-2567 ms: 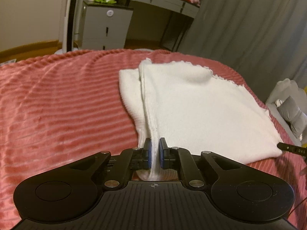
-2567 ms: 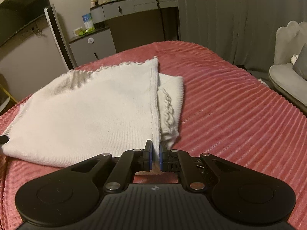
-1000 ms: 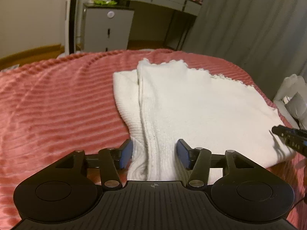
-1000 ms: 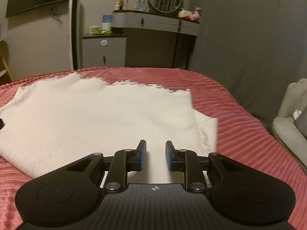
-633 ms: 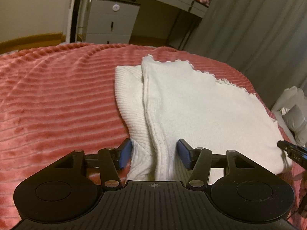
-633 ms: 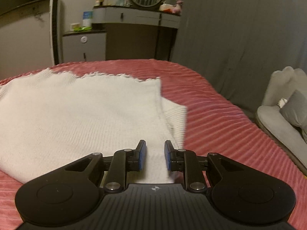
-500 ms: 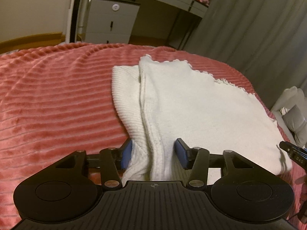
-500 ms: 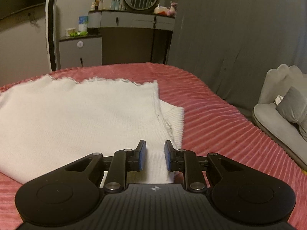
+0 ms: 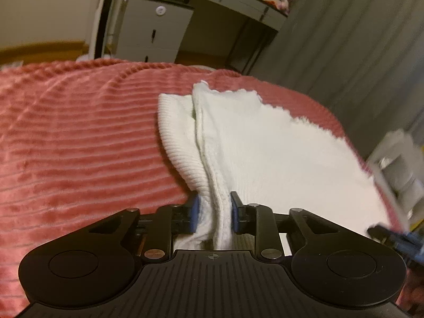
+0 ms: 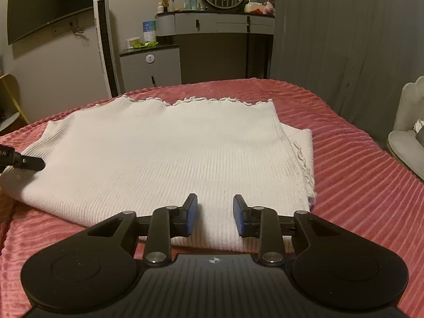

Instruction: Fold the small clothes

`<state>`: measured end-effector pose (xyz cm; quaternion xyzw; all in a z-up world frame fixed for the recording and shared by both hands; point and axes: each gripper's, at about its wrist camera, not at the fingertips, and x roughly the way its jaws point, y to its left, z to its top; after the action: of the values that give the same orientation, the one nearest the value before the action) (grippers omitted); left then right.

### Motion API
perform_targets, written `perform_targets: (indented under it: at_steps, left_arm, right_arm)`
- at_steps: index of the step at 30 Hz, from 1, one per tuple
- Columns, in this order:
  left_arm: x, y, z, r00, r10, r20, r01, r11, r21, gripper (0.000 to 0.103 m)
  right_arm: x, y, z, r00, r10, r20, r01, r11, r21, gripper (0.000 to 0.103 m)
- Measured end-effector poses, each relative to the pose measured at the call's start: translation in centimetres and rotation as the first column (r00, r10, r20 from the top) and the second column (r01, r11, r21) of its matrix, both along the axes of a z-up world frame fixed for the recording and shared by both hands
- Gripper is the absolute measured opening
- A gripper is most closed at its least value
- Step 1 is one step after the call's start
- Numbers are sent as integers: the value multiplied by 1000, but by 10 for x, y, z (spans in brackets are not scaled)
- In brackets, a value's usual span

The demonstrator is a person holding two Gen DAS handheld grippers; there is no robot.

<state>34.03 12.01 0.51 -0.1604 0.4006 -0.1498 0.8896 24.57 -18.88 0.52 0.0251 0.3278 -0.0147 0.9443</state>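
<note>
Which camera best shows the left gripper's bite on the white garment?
The left wrist view: the left gripper is closing, a bunched edge of the white garment between its pads. The right wrist view shows only one black fingertip at that garment's left corner.

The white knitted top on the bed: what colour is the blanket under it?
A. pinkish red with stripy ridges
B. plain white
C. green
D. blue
A: the white knitted top lies on a ridged pinkish-red blanket, which shows all around it in both wrist views.
</note>
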Motion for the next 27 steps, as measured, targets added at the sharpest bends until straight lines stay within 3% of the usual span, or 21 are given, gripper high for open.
perform_targets:
  at_steps: [6, 9, 13, 16, 21, 24, 26, 27]
  left_arm:
    - [1, 9, 7, 1000, 23, -4, -23, 993, -115, 22]
    - [4, 6, 2, 999, 27, -29, -29, 997, -74, 26]
    - [2, 8, -6, 997, 59, -44, -60, 998, -27, 49]
    - [1, 6, -5, 998, 51, -29, -51, 999, -6, 50]
    - [12, 5, -12, 995, 56, -86, -61, 996, -64, 59]
    - [13, 5, -13, 993, 71, -91, -79, 993, -87, 56]
    - [13, 4, -13, 994, 69, -83, -76, 993, -86, 40]
    - [13, 4, -13, 995, 64, -82, -71, 994, -85, 37]
  right_arm:
    - [-5, 4, 0, 1000, 28, -12, -28, 1000, 0, 34]
    - [-8, 7, 1, 999, 37, -9, -37, 999, 6, 35]
    - [-10, 12, 2, 999, 46, -2, -46, 999, 7, 35]
    - [-11, 19, 3, 999, 50, -12, -51, 999, -7, 35]
    - [-11, 28, 5, 997, 80, 11, -81, 996, 22, 30]
    - [-6, 37, 4, 998, 60, 8, -61, 994, 87, 26]
    - [-4, 43, 4, 998, 59, 17, -60, 990, 127, 24]
    - [-4, 48, 3, 997, 67, 23, -70, 989, 132, 24]
